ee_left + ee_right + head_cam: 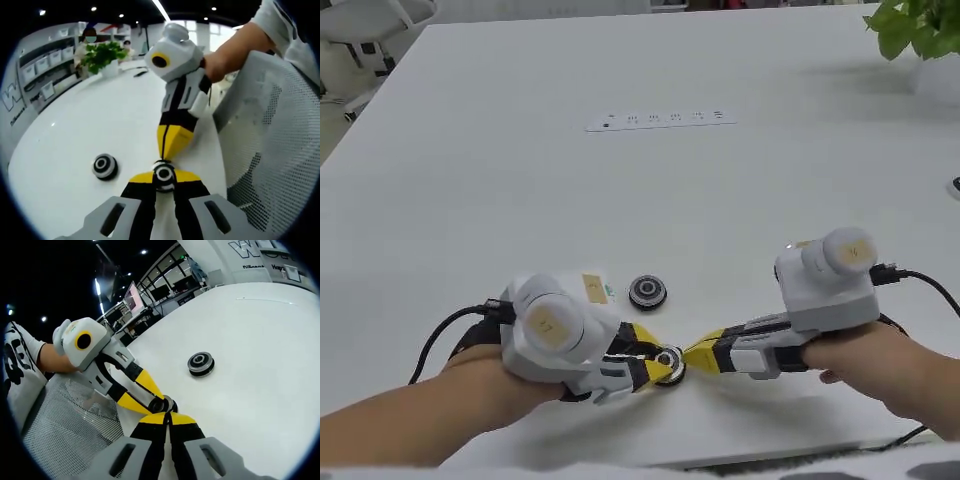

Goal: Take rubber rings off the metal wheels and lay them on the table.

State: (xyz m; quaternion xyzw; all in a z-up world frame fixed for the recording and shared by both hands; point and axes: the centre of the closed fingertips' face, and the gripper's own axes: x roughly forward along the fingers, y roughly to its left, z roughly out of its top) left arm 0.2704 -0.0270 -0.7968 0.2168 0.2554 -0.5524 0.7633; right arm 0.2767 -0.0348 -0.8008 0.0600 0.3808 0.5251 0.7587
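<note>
Tabletop [620, 200], broad and white, takes up most of the head view. A leafy green plant [915, 25] sits at its far right corner. A mesh chair back [270, 140] stands just off the near edge, seen in both gripper views. A flat white power strip [660, 121] lies well away toward the far side.

Close to the near edge, the person's left hand [485, 375] holds the left tool [658, 366] and the right hand [875, 360] holds the right tool [693, 354]. The two point at each other, their yellow tips meeting between the hands.

The left tool is clamped on a small metal wheel [668, 362], one jaw on each side. It holds the wheel just above the tabletop near the front edge. In the left gripper view the wheel faces the camera, with a pale hub inside a dark outer band.

The right tool has its jaws pressed together. Their tips touch the rim of the clamped wheel from the opposite side. Whether they pinch the dark band itself cannot be told.

A second wheel [647, 291] lies flat on the tabletop just beyond the tool tips, apart from both. It is dark round the rim with a lighter centre.
</note>
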